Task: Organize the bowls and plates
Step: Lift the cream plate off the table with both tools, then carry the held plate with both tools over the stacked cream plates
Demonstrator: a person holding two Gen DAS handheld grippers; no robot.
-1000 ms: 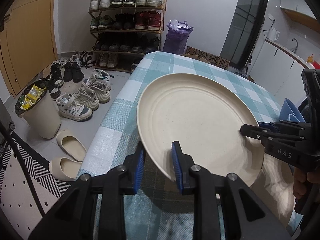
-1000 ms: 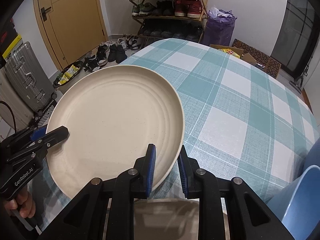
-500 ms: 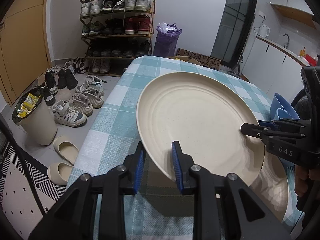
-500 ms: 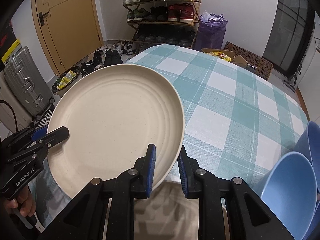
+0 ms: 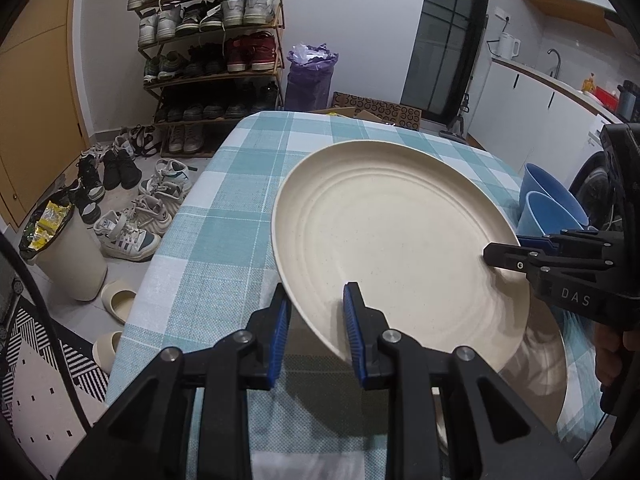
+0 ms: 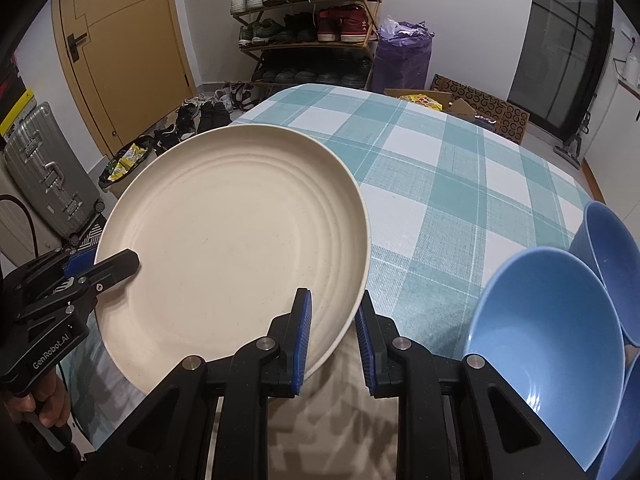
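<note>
A large cream plate (image 5: 396, 240) (image 6: 236, 232) hangs tilted above the checked tablecloth, held by both grippers. My left gripper (image 5: 314, 326) is shut on its near rim, and shows at the left edge of the right wrist view (image 6: 108, 266). My right gripper (image 6: 332, 334) is shut on the opposite rim, and reaches in from the right of the left wrist view (image 5: 500, 254). Under the lifted plate lies another cream plate (image 5: 548, 356) (image 6: 344, 412) on the cloth. Blue bowls (image 6: 548, 332) (image 5: 548, 210) stand to the right.
The table (image 6: 452, 168) with its teal-and-white cloth runs away from me; its left edge drops to a floor strewn with shoes (image 5: 132, 224). A bin (image 5: 60, 248) stands beside it, a shoe rack (image 5: 212, 52) behind. A hand (image 6: 44, 404) grips the left tool.
Both grippers have carried the plate up and back toward the near end of the table. The blue bowls have come into the right wrist view, and more of the far cloth shows.
</note>
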